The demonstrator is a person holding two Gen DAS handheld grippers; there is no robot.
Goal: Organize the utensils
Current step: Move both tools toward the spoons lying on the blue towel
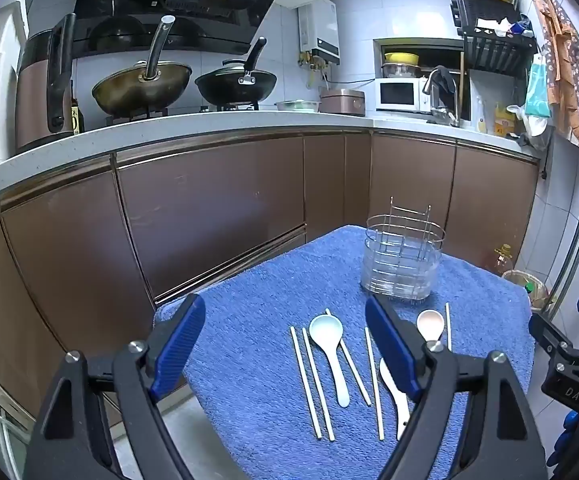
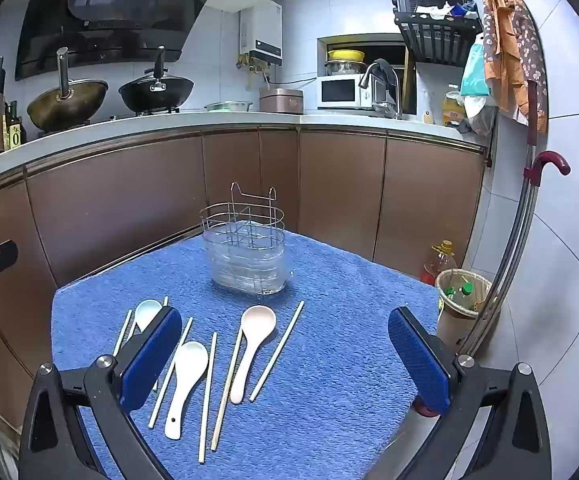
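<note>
On a blue towel (image 1: 257, 360) (image 2: 329, 360) lie three spoons and several wooden chopsticks (image 1: 307, 384) (image 2: 277, 350). A pale blue spoon (image 1: 329, 346) (image 2: 148, 313) lies at the left, a white spoon (image 1: 394, 396) (image 2: 185, 380) in the middle, a pinkish spoon (image 1: 430, 323) (image 2: 251, 344) at the right. A wire and clear plastic utensil holder (image 1: 403, 258) (image 2: 245, 248) stands empty at the towel's far side. My left gripper (image 1: 285, 350) is open above the pale blue spoon. My right gripper (image 2: 285, 354) is open above the pinkish spoon.
Brown cabinets (image 1: 209, 208) and a counter with woks (image 1: 141, 84) run behind. A wicker bin with bottles (image 2: 463, 292) and an oil bottle (image 2: 441, 260) stand on the floor at the right, next to a metal pole (image 2: 517, 240). The right gripper's body shows in the left wrist view (image 1: 569, 364).
</note>
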